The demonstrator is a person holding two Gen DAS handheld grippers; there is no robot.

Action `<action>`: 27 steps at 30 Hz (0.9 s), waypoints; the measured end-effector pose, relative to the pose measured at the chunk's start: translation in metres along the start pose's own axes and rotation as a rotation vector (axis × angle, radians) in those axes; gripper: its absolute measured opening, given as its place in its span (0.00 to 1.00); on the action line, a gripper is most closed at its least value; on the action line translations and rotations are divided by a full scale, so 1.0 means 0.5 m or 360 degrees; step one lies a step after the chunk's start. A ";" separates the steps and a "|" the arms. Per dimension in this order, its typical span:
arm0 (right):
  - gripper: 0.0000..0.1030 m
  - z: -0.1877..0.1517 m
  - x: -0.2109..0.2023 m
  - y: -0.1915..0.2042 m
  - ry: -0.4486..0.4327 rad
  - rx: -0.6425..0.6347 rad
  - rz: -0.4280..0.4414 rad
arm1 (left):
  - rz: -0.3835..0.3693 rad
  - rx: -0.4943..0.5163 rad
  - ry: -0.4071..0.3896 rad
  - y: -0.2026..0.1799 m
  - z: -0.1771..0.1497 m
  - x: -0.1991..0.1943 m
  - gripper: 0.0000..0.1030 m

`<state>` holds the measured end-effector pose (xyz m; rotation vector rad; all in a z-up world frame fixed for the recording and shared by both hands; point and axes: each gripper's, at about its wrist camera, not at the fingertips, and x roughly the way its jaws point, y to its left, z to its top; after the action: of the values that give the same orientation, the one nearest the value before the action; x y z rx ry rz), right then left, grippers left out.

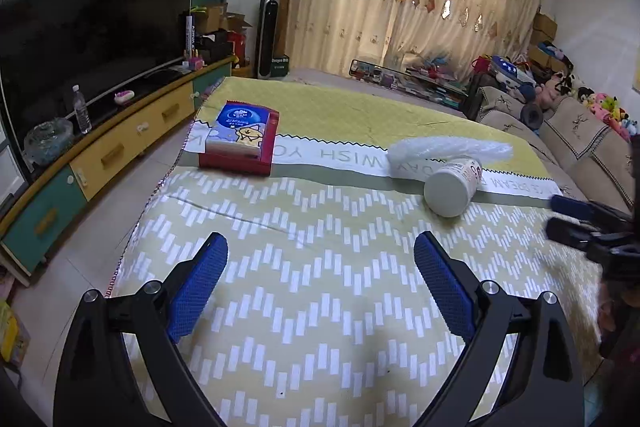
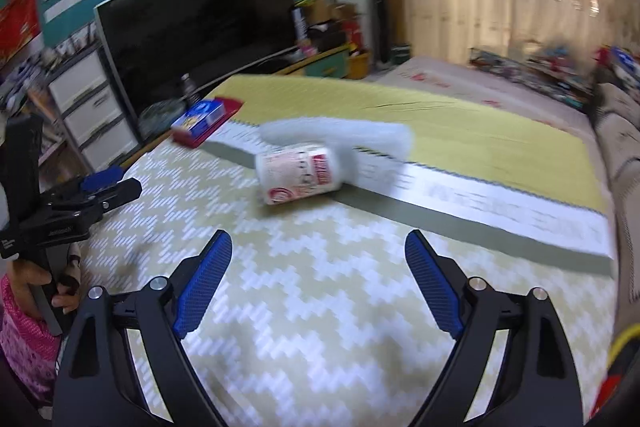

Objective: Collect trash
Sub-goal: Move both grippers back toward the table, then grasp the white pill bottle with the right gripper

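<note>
Both the left gripper (image 1: 320, 251) and right gripper (image 2: 318, 249) gape wide over bare yellow zigzag-patterned cloth (image 1: 320, 307); the toppled white paper cup (image 2: 298, 173) lies ahead, well inside the edges.

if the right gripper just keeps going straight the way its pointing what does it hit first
Probably the tipped-over white cup, lying almost dead ahead of the open right gripper, with the plastic bag just behind it. Blur makes depth uncertain.
</note>
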<state>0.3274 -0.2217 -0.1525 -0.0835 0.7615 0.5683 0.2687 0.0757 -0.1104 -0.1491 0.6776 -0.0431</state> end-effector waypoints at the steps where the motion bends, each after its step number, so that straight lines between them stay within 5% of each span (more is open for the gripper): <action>1: 0.84 -0.004 0.012 -0.004 0.0020 -0.0012 0.0022 | -0.0006 -0.0008 0.0008 0.001 0.000 0.001 0.90; 21: 0.93 0.087 0.199 0.015 0.0147 -0.0192 0.0065 | -0.0024 0.0043 0.0026 -0.030 -0.011 -0.001 0.90; 23: 0.81 0.088 0.203 0.018 0.0153 -0.0196 0.0045 | -0.0030 0.0046 0.0027 -0.032 -0.011 -0.002 0.90; 27: 0.79 0.071 0.195 0.027 0.0212 -0.0171 0.0055 | -0.0036 0.0052 0.0028 -0.035 -0.011 -0.004 0.90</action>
<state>0.3995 -0.1563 -0.1905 -0.2092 0.8630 0.6412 0.2640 0.0577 -0.1108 -0.1254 0.6925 -0.0770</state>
